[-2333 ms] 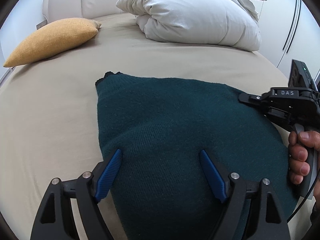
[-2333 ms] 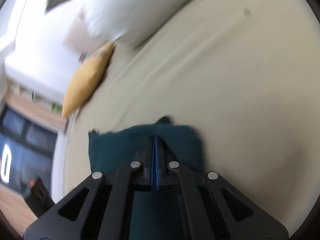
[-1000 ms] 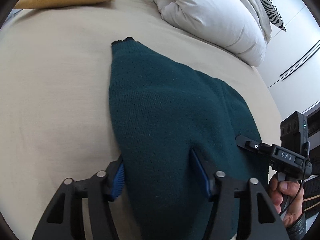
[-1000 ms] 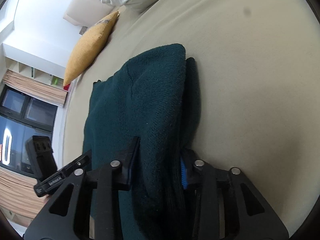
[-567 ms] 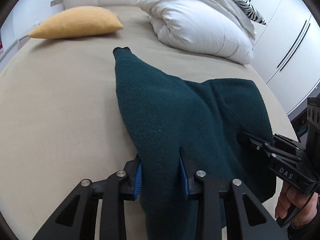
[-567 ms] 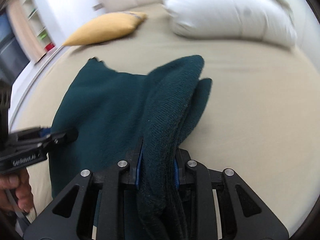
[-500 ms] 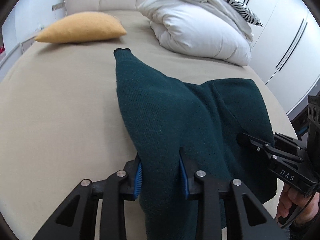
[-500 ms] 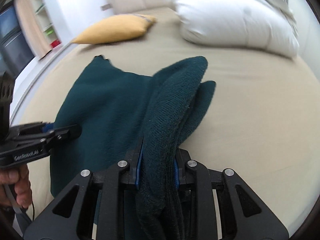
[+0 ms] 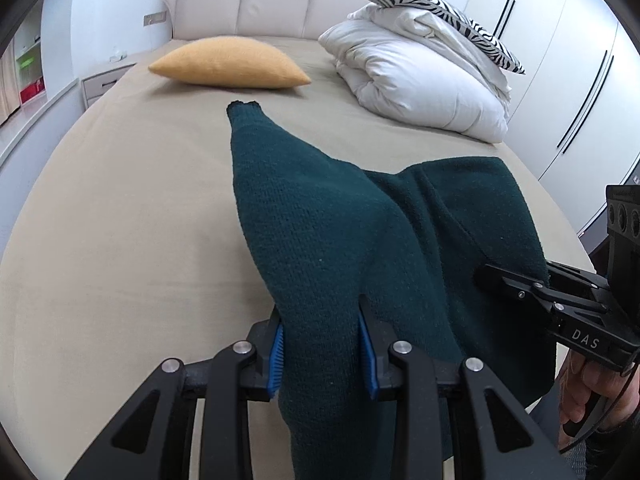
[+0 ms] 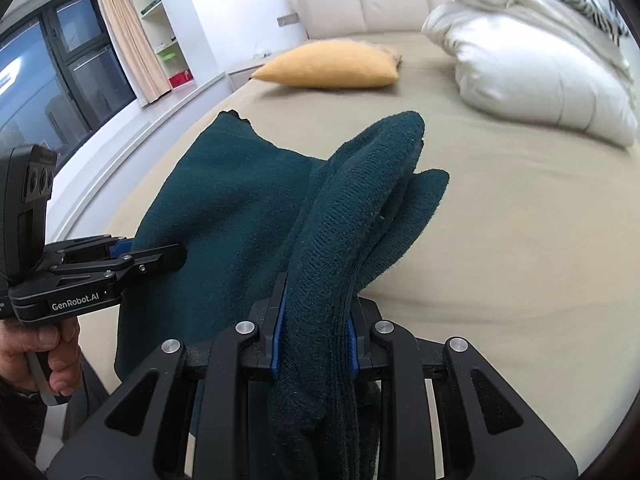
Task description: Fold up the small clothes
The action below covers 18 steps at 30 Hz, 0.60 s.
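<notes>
A dark green knitted garment [image 9: 320, 224] lies partly on the beige bed [image 9: 120, 216], its near edge lifted. My left gripper [image 9: 323, 344] is shut on its near left edge. My right gripper [image 10: 314, 334] is shut on a thick bunch of the same garment [image 10: 360, 200] at its near right edge. The far end of the garment still rests on the bed. Each gripper shows in the other's view: the right gripper [image 9: 516, 284] at the garment's right, the left gripper [image 10: 156, 258] at its left.
A yellow cushion [image 9: 228, 64] lies at the head of the bed. A folded white duvet [image 9: 424, 80] with a zebra-striped pillow [image 9: 436, 4] sits at the far right. White wardrobes [image 9: 568, 60] stand to the right, a window [image 10: 48, 64] to the left.
Both grippers have closed on the garment's near edge and lifted it. The near part now hangs off the bed while the far end stays down.
</notes>
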Tool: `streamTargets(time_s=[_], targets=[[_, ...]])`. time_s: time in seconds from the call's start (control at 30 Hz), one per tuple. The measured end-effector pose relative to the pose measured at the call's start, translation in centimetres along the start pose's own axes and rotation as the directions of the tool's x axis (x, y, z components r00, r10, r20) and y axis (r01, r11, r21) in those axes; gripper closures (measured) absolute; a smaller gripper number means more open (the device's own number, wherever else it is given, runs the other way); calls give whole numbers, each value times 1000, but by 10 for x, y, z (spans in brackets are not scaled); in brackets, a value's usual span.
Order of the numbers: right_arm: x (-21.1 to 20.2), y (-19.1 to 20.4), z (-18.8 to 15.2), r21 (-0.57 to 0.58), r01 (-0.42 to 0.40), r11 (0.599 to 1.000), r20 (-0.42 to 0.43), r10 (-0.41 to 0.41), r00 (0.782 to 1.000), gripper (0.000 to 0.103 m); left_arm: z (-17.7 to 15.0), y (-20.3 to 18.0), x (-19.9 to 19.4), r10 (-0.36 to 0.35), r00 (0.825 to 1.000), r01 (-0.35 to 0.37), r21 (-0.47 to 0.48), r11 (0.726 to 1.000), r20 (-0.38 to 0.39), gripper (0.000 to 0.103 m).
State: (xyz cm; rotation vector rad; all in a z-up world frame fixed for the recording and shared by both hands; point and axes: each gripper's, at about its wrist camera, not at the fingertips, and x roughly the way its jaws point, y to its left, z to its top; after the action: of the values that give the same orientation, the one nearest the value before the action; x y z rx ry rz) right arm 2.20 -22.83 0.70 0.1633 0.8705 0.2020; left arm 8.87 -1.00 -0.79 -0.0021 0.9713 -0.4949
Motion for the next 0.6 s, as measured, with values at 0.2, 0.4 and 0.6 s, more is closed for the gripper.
streamTargets(time_s=[0.2, 0.4, 0.6], targets=[[57, -15, -22, 50, -26, 998, -63, 29, 998, 82, -27, 13, 40, 22, 997, -24, -22, 999, -71, 69], [117, -40, -48, 126, 19, 992, -158, 2, 987, 81, -41, 34, 72, 20, 993, -29, -76, 997, -115, 60], [126, -52, -60, 189, -51, 981, -139, 78, 987, 75, -45, 43, 77, 14, 994, -24, -89, 996, -110, 51]])
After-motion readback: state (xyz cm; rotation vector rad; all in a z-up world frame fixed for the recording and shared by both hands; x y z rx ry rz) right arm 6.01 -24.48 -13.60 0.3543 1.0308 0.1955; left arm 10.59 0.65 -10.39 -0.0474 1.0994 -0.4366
